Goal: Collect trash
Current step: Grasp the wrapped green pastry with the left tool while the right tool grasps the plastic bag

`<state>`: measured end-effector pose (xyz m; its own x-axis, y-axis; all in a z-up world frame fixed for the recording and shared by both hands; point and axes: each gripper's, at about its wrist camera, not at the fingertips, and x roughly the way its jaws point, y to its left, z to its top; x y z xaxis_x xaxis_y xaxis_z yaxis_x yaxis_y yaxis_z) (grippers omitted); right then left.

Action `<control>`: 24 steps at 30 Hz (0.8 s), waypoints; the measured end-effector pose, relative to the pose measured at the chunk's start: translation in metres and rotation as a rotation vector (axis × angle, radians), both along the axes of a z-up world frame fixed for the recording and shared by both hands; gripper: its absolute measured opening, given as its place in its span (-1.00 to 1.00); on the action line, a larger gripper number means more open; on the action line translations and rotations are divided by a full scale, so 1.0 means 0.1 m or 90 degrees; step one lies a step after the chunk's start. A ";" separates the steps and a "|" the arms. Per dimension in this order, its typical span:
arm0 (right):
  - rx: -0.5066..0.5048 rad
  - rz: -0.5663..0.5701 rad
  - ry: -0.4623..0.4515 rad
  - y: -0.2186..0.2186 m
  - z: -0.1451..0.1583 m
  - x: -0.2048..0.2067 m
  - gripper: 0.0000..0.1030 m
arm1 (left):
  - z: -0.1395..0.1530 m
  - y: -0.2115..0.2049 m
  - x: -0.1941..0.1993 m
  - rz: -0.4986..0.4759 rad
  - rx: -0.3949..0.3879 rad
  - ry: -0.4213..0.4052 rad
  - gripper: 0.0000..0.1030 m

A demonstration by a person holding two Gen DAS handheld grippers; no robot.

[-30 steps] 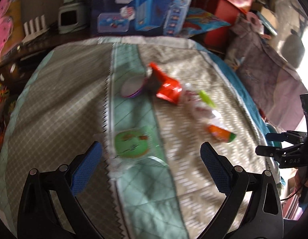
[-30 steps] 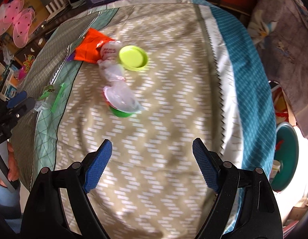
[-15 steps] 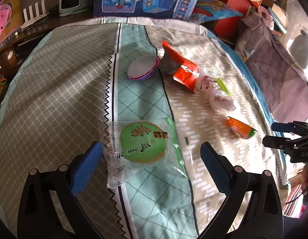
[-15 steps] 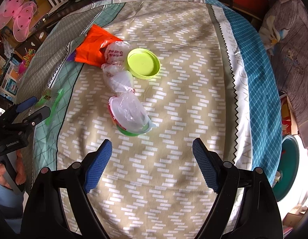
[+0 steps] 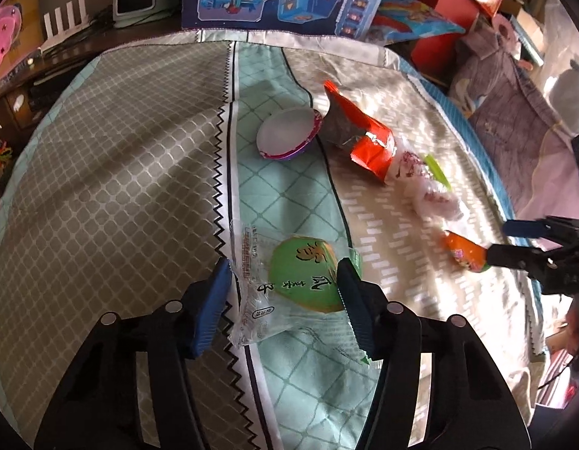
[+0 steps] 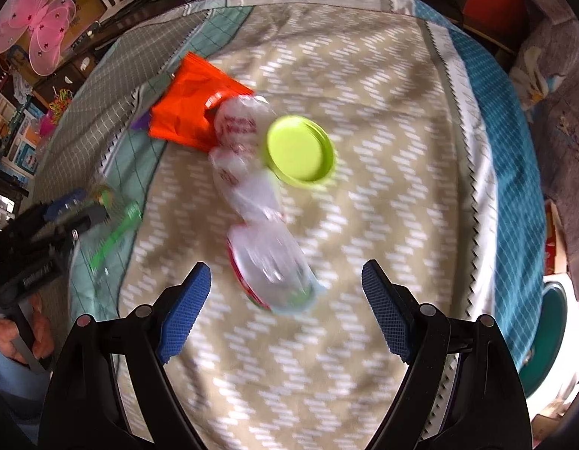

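The left tongs, jaws just closing, straddle a clear wrapper with a green disc on the patchwork-covered surface, while the right tongs hang wide above a plastic cup.

Right-wrist view motion-blurred, smearing the crumpled clear plastic wrap over a red-rimmed cup, round teal object far right cut off.
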<state>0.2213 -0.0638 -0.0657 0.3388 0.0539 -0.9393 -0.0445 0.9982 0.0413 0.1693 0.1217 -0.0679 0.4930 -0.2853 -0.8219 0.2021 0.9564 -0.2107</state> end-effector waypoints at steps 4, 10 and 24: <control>0.023 0.007 0.008 0.07 -0.07 0.17 0.54 | -0.01 -0.03 -0.07 -0.023 -0.012 0.009 0.18; 0.028 0.031 0.019 0.16 -0.23 0.34 -0.08 | -0.02 -0.07 -0.19 -0.055 -0.022 0.015 0.28; 0.036 0.068 -0.037 0.19 0.09 0.03 -0.71 | -0.10 -0.24 -0.23 -0.057 -0.004 0.024 0.11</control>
